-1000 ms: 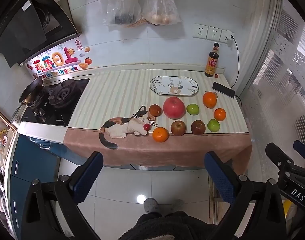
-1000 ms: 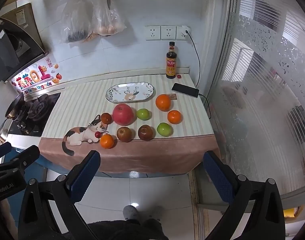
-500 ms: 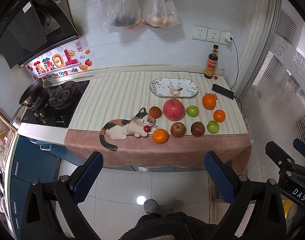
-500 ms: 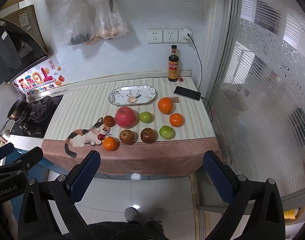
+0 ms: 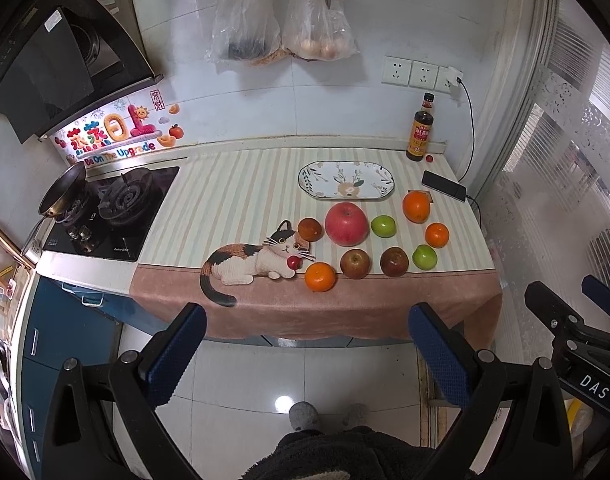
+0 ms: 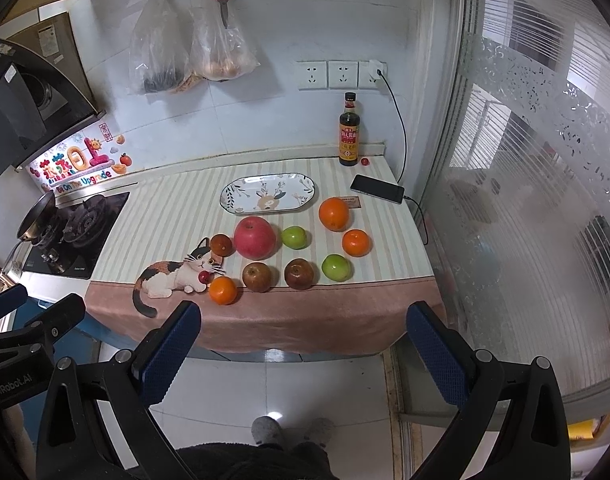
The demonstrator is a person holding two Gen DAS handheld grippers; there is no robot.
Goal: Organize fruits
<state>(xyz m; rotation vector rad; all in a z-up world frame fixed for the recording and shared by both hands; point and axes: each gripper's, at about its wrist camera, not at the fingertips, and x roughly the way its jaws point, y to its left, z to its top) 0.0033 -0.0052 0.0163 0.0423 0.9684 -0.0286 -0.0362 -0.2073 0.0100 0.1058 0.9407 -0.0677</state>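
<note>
While held back from the counter, left gripper (image 5: 307, 344) and right gripper (image 6: 303, 342) both spread wide, holding nothing. On the striped cloth (image 5: 233, 200): one big red apple (image 5: 346, 224), two dark apples, two green apples, three oranges, one brown fruit. One plate (image 5: 346, 179) at 12 o'clock from the big apple.
</note>
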